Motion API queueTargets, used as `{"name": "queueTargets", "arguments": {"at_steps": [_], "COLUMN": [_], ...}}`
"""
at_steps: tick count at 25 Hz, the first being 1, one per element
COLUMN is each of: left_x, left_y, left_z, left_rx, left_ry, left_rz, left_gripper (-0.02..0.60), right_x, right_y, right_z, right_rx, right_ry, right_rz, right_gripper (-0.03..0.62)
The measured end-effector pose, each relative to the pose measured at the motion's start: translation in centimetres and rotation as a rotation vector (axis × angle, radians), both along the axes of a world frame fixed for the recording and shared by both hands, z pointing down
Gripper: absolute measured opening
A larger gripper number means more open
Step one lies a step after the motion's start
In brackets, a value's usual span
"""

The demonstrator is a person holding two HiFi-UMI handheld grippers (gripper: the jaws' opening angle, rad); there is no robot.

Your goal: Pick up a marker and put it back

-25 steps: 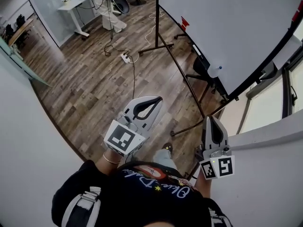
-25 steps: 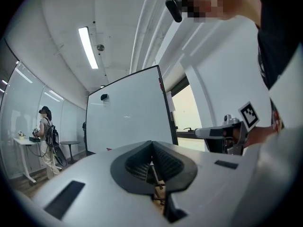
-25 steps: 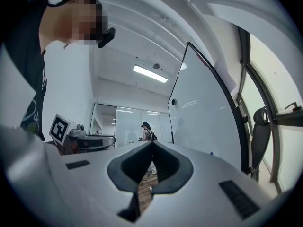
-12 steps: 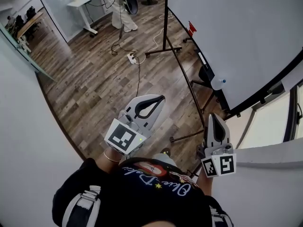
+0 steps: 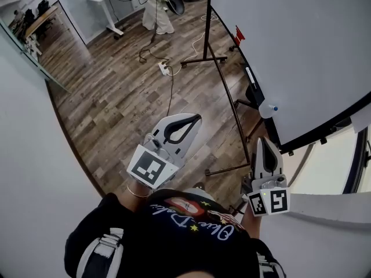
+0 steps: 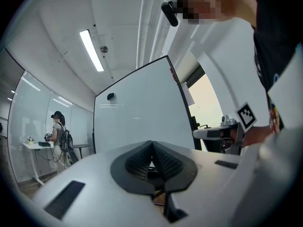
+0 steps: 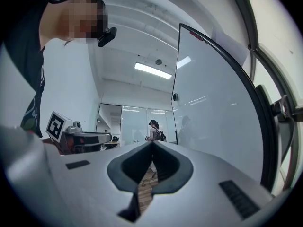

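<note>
While both hang over the wood floor (image 5: pixel 116 97), left tongs (image 5: pixel 196 117) and right tongs (image 5: pixel 262 142) sit fully closed, tips together, nothing gripped. Marker (image 5: pixel 250 76) lies along the whiteboard's (image 5: pixel 301 51) bottom edge ledge, well apart from both.

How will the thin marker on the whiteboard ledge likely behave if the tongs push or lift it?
The marker looks thin and straight, so it is probably stiff and light for its size. It lies along the narrow ledge of the whiteboard, so a sideways push may make it roll or slide off. Its surface shows too small to judge grip.
</note>
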State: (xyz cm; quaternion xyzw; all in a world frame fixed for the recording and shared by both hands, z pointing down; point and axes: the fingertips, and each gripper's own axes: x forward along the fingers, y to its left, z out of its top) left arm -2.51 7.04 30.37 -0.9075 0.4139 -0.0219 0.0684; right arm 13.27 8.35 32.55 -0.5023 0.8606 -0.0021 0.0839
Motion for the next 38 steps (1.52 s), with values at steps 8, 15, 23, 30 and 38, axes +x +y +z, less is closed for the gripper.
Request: {"name": "queueTargets", "arguments": {"at_steps": [8,15,23,30,38], "left_x": [-0.1,2.1,6.3,8.4,9.5], "left_y": [-0.8,-2.2,-7.0,-12.1,-18.7], "left_z": [0.9,1.2,0.3,1.0,1.4], "left_rx": [-0.023,-0.023,0.017,-0.018,-0.037], "left_ry": [-0.004,-0.001,0.004,0.007,0.02], "left_rz": [-0.024,0.054,0.239,0.396,0.512], "left_gripper": [0.003,0.003,0.003,0.003,0.003], "right_x": [-0.2,2.1,5.6,6.4,6.5], "right_y": [-1.2,-1.1,-3.2,-6.1,-10.4], "right_z": [1.0,1.0,0.4,0.7,0.4], "right_rx": [-0.019,-0.029,-0.032,-0.062,-0.079], "right_ry": [-0.004,0.021,0.032,0.03,0.052], "right_rz": [-0.019,0.068,0.255,0.409,0.539], "right_gripper": [0.0,0.0,0.0,0.0,0.002]}}
